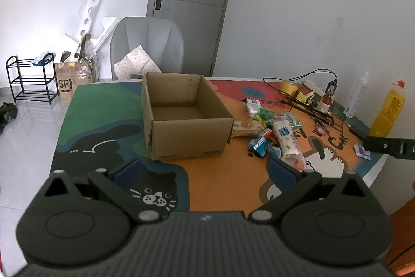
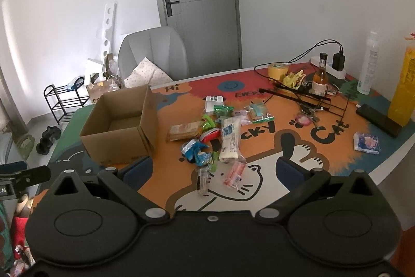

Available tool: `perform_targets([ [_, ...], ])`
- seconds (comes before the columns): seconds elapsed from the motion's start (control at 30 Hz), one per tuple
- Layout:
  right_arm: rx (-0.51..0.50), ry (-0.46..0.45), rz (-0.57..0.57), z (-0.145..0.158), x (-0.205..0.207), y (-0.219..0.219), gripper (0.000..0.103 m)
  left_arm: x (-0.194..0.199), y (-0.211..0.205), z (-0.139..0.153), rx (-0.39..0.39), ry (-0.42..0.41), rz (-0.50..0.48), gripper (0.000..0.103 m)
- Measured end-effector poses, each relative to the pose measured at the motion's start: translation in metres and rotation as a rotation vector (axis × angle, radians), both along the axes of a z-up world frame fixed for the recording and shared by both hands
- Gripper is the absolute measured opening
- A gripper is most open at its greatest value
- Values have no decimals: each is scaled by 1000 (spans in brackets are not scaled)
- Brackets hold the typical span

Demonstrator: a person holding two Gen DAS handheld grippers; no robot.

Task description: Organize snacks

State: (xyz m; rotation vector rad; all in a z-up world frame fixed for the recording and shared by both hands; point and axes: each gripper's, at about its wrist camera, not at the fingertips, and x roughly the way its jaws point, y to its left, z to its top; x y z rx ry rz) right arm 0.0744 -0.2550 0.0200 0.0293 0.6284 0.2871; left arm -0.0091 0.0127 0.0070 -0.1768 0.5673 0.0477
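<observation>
Left wrist view shows my left gripper (image 1: 205,168) spread wide and holding nothing above the table (image 1: 228,173), with the empty cardboard box (image 1: 181,118) just ahead. My right gripper (image 2: 215,168) is likewise wide and unloaded. Snack packets (image 2: 220,134) lie heaped on the table just right of the box, none inside it.

My table (image 2: 259,188) wears a cartoon cat mat. On it sit an open cardboard box (image 2: 122,126), a scatter of snack packets (image 2: 218,131) just beside it, a tape roll (image 2: 277,70), a small glass bottle (image 2: 319,77), a tall yellow bottle (image 2: 404,85), a phone (image 2: 377,120) and tangled cables (image 2: 311,100).
</observation>
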Motion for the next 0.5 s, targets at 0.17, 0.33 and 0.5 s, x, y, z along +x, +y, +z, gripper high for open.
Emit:
perform_targets([
  [0.17, 10, -14, 14, 2, -2, 0, 103, 1, 0, 0, 0, -3, -4, 103],
  [0.33, 6, -18, 10, 3, -3, 1, 103, 1, 0, 0, 0, -5, -3, 103],
  [0.5, 6, -17, 8, 3, -4, 0, 103, 0, 0, 0, -1, -6, -3, 103],
])
